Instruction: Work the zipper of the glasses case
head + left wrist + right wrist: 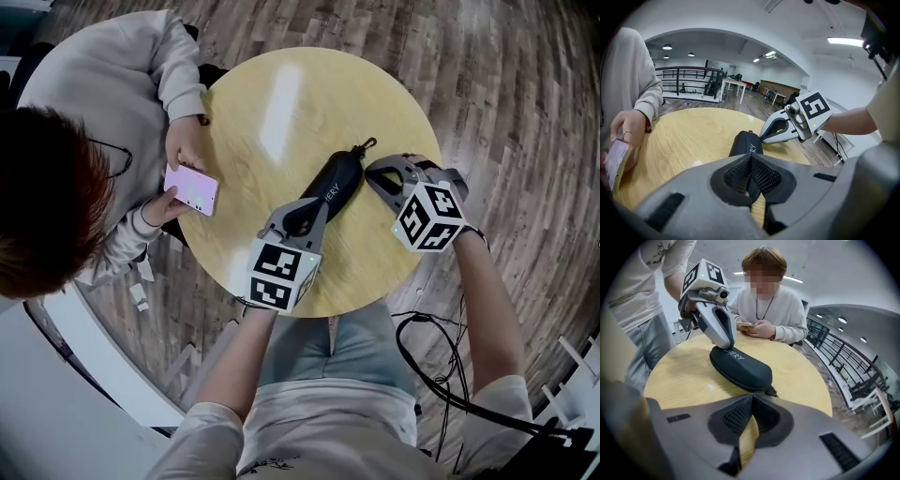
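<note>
A black zippered glasses case [337, 180] lies slantwise on the round wooden table [281, 103], with a black pull cord [363, 148] at its far end. My left gripper [302, 217] is shut on the case's near end; in the right gripper view its fingers [723, 341] straddle that end of the case [740, 366]. My right gripper [370, 171] is shut and empty, its tips at the case's right side close to the far end. In its own view the pull cord [771, 391] lies just right of the closed tips [752, 397].
A person in a grey sweatshirt [112, 84] sits at the table's left edge holding a pink phone [192, 187] over the tabletop. Black cables [441, 366] trail on the wooden floor at the right. My own legs [328, 347] are against the near rim.
</note>
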A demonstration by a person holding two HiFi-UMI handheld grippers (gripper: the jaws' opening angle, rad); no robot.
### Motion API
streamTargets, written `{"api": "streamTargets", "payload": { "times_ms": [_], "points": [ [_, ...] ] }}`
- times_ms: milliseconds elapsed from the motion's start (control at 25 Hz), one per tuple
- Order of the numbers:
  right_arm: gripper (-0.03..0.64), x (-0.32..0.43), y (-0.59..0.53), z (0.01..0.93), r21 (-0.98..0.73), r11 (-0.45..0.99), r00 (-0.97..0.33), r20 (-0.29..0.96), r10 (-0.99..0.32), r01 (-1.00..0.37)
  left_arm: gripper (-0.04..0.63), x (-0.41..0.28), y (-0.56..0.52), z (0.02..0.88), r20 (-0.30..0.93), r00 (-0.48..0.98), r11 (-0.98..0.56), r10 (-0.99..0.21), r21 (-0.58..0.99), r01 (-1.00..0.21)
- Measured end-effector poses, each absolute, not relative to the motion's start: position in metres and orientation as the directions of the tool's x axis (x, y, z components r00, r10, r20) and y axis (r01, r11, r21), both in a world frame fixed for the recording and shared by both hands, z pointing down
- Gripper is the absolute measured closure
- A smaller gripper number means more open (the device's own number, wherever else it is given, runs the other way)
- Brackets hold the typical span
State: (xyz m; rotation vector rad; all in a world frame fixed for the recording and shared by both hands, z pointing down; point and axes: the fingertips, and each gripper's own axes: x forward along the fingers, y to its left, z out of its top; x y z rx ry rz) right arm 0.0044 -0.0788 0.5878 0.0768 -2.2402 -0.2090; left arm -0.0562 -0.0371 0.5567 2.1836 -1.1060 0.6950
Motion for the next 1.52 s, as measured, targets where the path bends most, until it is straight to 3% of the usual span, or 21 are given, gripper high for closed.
{"api": "streamTargets", "payload": {
  "times_ms": [440,920,1120,1520],
  "points": [
    [0.618,-0.025,-0.012,0.59,0.046,0.997,-0.688,0.722,-0.072,-0.055,0.589,-0.054,-0.037,0.558,0.666,0.52,-0.481,-0.535,0.266,-0.835],
    [0.617,0.025,-0.054,0.591,0.149,0.989,-0.65,0.753,-0.104,0.014,0.588,-0.011,-0.06,0.541,0.629,0.594,-0.56,-0.502,0.287,-0.777],
    [0.618,0.019,-0.048,0.591,0.093,0.996,-0.659,0.749,-0.061,0.012,0.589,0.002,-0.065,0.557,0.646,0.613,-0.583,-0.455,0.304,-0.753],
    [0.617,0.004,0.02,0.592,-0.044,0.996,-0.689,0.724,-0.021,-0.076,0.589,0.0,-0.063,0.555,0.633,0.604,-0.593,-0.484,0.27,-0.759]
  ]
}}
